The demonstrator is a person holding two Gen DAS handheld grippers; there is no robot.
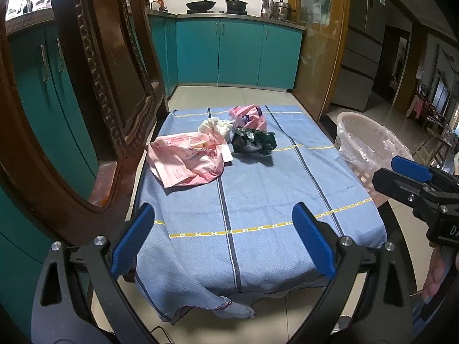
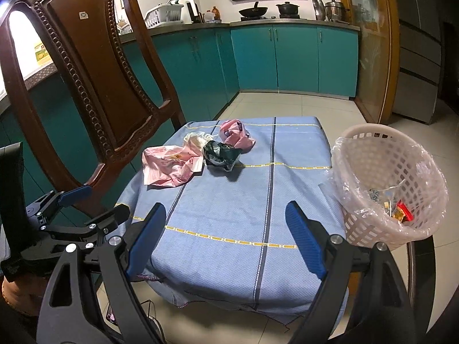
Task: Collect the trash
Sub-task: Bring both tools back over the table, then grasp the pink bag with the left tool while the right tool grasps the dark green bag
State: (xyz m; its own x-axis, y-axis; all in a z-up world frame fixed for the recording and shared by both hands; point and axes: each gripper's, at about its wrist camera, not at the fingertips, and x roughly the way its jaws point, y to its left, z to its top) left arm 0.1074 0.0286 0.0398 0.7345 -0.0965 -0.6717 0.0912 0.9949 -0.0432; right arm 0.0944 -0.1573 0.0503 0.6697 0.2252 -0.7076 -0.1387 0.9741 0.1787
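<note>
Currently both your claws, left claw (image 1: 222,239) and right claw (image 2: 226,236), hang released over the near tabletop (image 2: 229,206), short of the crumpled bags (image 2: 198,154), lined basket (image 2: 381,183) waiting right for drops.

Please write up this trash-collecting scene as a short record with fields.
surface: blue woven tablecloth
trash: flat pink plastic bag; crumpled dark green wrapper; crumpled white paper; bunched pink bag
bin: white lattice plastic basket with clear liner, at the table's right edge, some trash inside
left gripper: open, empty
right gripper: open, empty
</note>
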